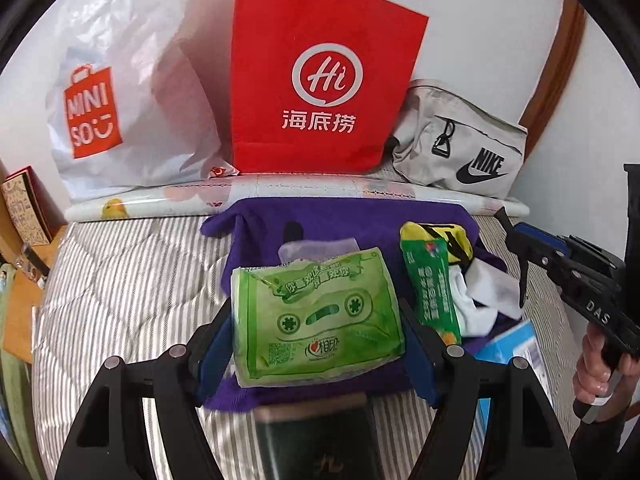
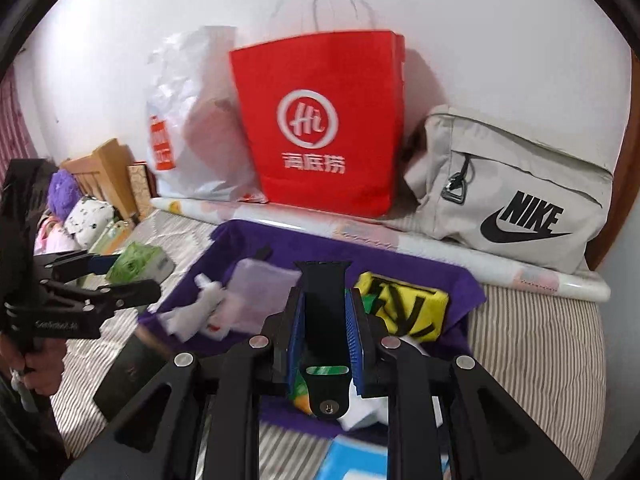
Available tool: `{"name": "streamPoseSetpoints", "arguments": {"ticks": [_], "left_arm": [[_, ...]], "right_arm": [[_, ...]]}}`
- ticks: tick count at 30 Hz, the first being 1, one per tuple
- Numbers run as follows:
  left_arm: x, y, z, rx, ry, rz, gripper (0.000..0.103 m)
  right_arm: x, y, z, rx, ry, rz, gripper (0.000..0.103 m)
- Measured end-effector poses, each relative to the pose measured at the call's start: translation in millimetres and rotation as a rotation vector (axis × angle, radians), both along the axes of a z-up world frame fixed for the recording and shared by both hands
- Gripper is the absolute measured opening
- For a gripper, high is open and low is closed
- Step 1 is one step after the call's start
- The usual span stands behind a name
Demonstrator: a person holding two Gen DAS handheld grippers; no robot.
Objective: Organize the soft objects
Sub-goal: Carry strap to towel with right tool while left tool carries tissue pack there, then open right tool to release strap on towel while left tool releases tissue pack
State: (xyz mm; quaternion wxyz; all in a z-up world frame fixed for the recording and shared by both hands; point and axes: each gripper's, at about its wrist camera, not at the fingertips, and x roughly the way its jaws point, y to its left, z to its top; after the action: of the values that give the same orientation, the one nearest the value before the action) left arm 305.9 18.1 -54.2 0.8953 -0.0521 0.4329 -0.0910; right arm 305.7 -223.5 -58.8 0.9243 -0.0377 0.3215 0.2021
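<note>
My left gripper [image 1: 320, 356] is shut on a green tissue pack [image 1: 316, 320], its blue pads pressing both sides, above a purple cloth [image 1: 344, 216] spread on the striped bed. From the right wrist view, the left gripper [image 2: 132, 276] carries the green tissue pack [image 2: 138, 264] at the far left. My right gripper [image 2: 325, 294] is shut on a black watch strap [image 2: 324, 320] standing upright between its pads. The strap [image 1: 522, 280] hangs from the right gripper [image 1: 516, 240]. On the cloth lie a yellow-and-black fabric [image 2: 404, 308], white fabric [image 1: 488, 300], a narrow green pack [image 1: 430, 280] and a translucent pouch [image 2: 260, 292].
A red paper bag [image 1: 320, 80], a white plastic bag [image 1: 132, 92] and a grey Nike bag [image 2: 516, 196] stand along the wall behind a paper roll [image 1: 312, 188]. A dark box [image 2: 132, 372] and a blue box [image 1: 512, 344] lie near the cloth's front. Wooden furniture with clutter [image 2: 100, 184] is left.
</note>
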Motion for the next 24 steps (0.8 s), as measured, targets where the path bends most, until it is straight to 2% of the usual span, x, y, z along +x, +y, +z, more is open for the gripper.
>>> {"name": "streamPoseSetpoints", "arguments": {"ticks": [6,10,15,24], "left_arm": [[30.2,-7.2,-14.0,-0.006,0.037,-0.018,0.073],[46.4,-13.8,-28.1,0.008,0.072,-0.026,0.073],[57.7,-19.5,-44.2,0.022,0.114,-0.025,0.073],[66.2,-22.9,-55.6,0.044,0.145,-0.017,0.074]], "right_arm": [[36.6,-10.2,-10.5,-0.017,0.060,-0.051,0.021],[57.6,-13.8,-29.2,-0.048,0.131,-0.078,0.021],[71.0,-13.0,-49.6,-0.067,0.201,-0.070,0.021],[79.1,-12.4,-64.1,-0.067,0.241,-0.052,0.021]]}}
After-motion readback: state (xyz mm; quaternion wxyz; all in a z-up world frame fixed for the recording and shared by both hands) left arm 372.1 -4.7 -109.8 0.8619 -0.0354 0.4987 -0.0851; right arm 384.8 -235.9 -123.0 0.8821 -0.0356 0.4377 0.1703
